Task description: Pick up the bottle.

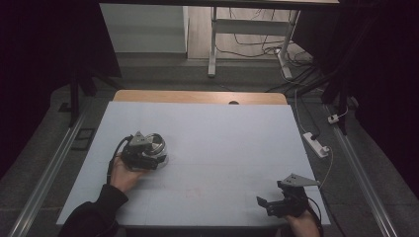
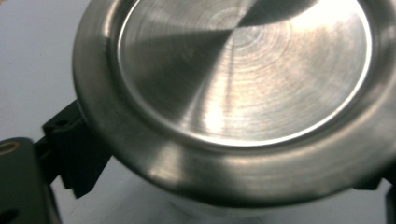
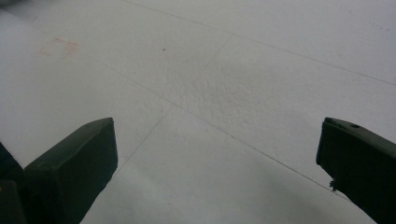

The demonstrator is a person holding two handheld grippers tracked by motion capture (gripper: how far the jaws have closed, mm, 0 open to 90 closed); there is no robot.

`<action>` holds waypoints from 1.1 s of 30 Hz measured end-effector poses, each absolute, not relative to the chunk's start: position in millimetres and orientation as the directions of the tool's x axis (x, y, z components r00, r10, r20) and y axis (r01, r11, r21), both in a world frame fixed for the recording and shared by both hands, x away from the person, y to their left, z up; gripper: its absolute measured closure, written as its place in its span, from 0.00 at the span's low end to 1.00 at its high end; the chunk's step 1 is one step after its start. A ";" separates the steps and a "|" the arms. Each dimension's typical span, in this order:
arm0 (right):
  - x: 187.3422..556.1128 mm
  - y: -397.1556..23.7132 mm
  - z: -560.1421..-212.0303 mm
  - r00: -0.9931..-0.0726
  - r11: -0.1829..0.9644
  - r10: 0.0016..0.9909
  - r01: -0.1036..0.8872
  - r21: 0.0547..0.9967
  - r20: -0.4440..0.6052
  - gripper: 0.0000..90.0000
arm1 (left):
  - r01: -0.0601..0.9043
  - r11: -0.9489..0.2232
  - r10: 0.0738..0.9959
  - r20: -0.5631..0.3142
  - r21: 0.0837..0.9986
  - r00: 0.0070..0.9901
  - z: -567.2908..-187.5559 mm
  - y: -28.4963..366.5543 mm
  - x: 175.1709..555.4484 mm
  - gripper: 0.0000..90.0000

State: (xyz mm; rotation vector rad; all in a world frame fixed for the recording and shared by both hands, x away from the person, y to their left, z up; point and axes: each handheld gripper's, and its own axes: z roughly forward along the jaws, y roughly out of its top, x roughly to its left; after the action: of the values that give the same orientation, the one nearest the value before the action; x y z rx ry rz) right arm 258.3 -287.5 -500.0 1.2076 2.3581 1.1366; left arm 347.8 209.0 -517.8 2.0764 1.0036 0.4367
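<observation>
A round brushed-steel container (image 1: 160,144) stands on the left part of the white board (image 1: 222,143). Its flat shiny top and wide rim (image 2: 243,79) lie close under the camera in the left gripper view. My left gripper (image 1: 157,152) reaches it from the left. One black jaw sits against its wall on each side, under the rim, and the left fingertip (image 2: 70,144) touches it. My right gripper (image 1: 265,203) rests near the board's front right corner. In the right gripper view its jaws stand wide apart over bare board, so my right gripper (image 3: 217,140) is open and holds nothing.
The board covers a wooden table whose far edge (image 1: 197,96) shows at the back. A faint red mark (image 1: 192,191) lies on the board's front middle. A white power strip (image 1: 316,144) and cables lie on the floor to the right, with metal rails (image 1: 49,173) alongside.
</observation>
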 end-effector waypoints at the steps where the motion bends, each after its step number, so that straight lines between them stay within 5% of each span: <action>1: 258.4 -287.6 -500.1 -0.622 0.350 0.775 0.573 0.741 0.115 0.00 | 0.508 -0.390 0.772 -0.027 0.768 0.634 -517.6 209.1 347.5 0.11; 33: 258.1 -286.6 -499.9 -0.628 0.356 0.771 0.565 0.744 0.108 0.00 | 0.501 -0.400 0.748 -0.043 0.768 0.663 -494.4 201.0 341.3 0.17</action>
State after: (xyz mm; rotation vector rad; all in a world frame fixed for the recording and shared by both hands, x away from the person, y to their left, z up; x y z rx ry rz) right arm 258.1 -286.6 -499.9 1.1930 2.3605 1.1354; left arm 341.3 201.0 -494.4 2.0845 0.9630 0.3966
